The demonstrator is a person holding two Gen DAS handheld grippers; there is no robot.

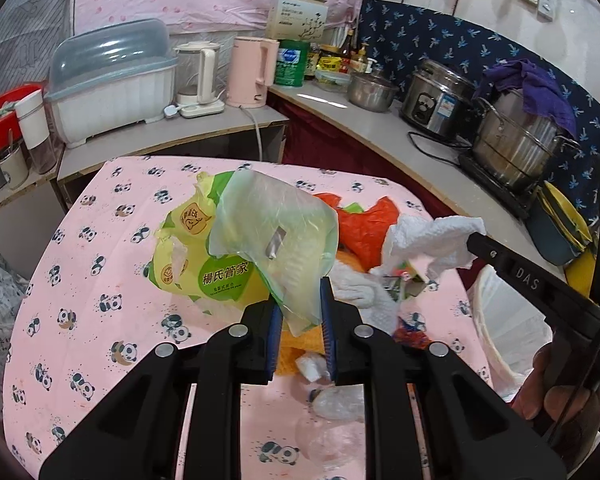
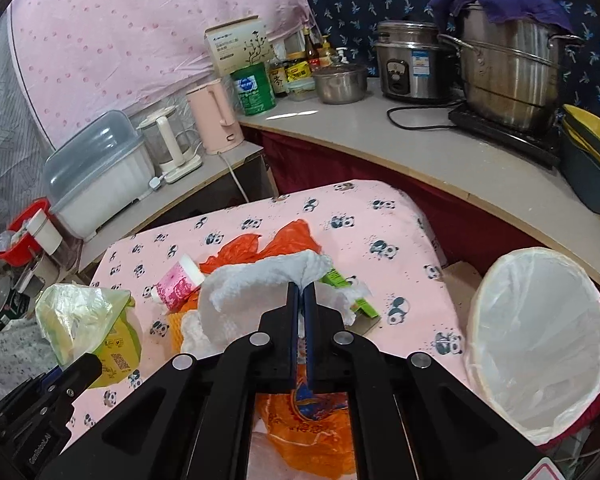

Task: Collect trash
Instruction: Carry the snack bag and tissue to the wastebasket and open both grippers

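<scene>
My left gripper is shut on a crumpled yellow-green plastic wrapper, held above the panda-print table; the same wrapper shows at lower left in the right wrist view, beside the left gripper. My right gripper is shut on a white paper towel, lifted over the trash pile; it appears in the left wrist view as the right gripper with the towel. On the table lie an orange bag, a pink tube, a green carton and an orange packet.
A white-lined bin stands at the table's right edge, also the bin in the left wrist view. Behind, a counter carries steel pots, a rice cooker, kettles, a lidded dish box. A hand holds the right gripper.
</scene>
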